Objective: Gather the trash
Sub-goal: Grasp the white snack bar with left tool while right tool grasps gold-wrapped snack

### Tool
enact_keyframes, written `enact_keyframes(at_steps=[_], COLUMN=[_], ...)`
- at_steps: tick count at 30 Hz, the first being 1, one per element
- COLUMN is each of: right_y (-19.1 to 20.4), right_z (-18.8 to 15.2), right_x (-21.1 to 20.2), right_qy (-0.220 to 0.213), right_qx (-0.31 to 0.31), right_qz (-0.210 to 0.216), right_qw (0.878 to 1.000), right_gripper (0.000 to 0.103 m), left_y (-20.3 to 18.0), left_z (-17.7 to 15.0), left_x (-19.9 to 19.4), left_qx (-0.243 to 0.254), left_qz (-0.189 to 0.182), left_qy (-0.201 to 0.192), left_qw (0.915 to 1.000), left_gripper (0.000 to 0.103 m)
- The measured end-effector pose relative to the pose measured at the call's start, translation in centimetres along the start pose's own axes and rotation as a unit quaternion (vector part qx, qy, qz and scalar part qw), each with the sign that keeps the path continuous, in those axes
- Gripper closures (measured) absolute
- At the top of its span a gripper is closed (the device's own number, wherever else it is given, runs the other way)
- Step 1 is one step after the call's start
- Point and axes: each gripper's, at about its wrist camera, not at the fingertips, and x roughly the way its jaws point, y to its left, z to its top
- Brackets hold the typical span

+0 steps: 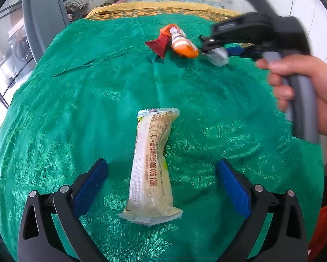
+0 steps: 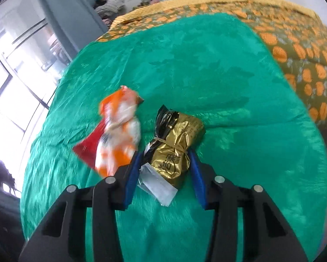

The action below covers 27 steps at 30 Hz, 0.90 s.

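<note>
Gold packet (image 2: pixel 176 150): far right on the bed, light, crinkly foil, slippery; best pinched at the rubber-banded waist.
Right claw (image 2: pixel 163 174): narrowed around the gold packet, pads at its sides.
Cream wrapper (image 1: pixel 151 163): near, long, soft; best taken across the middle.
Left claw (image 1: pixel 162 183): wide, straddling the cream wrapper, untouched.
Orange wrapper (image 2: pixel 117 131): just left of the gold packet.
Green bedspread (image 1: pixel 76 109): smooth, yielding.
Room: bedroom, window left.

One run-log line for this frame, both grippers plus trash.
left gripper: open, cream wrapper lying between fingers | right gripper: fingers around gold packet | orange wrapper: on green cloth
</note>
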Motion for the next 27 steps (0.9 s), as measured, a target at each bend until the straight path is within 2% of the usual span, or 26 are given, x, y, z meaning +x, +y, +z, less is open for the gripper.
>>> enact_keyframes(at_steps=[4,8,11,13,16,19,24,27], right_y=[-0.2,0.5,1.0,1.1,0.6,-0.5,-0.6,0.6], right_z=[-2.0,-6.7,-10.5,-12.7,-15.2,-16.0,-16.3,-16.4], right_x=[-3.2,-7.3,-9.6,-10.5,-11.2,-12.1,-14.0,-13.4], right_qy=[0.016,0.077,0.114,0.124,0.123,0.108,0.078,0.076], right_qx=[-0.048,-0.104,-0.144,-0.164,-0.191,-0.176,-0.16,-0.162], right_qz=[0.027,0.082,0.092,0.08,0.035,0.012,-0.005,-0.007], right_qw=[0.998,0.988,0.979,0.975,0.973,0.978,0.984,0.984], right_gripper=[0.06,0.06,0.059,0.059,0.056,0.026,0.025,0.025], left_y=[0.2,0.3,0.6,0.9,1.5,2.1,1.7,1.4], left_z=[0.1,0.0,-0.4,-1.0,-1.8,-2.5,-1.7,-1.1], left_x=[0.1,0.0,-0.7,-1.5,-2.7,-3.8,-4.4,-3.9], left_qx=[0.003,0.013,0.011,0.003,-0.011,-0.024,-0.013,-0.006], left_qz=[-0.002,-0.01,-0.03,-0.052,-0.072,-0.082,-0.075,-0.064], left_qy=[0.001,0.007,0.015,0.02,0.018,0.006,-0.036,-0.043], left_qw=[1.0,0.9998,0.9994,0.9984,0.9972,0.9963,0.9965,0.997], left_gripper=[0.005,0.005,0.005,0.005,0.005,0.005,0.005,0.005])
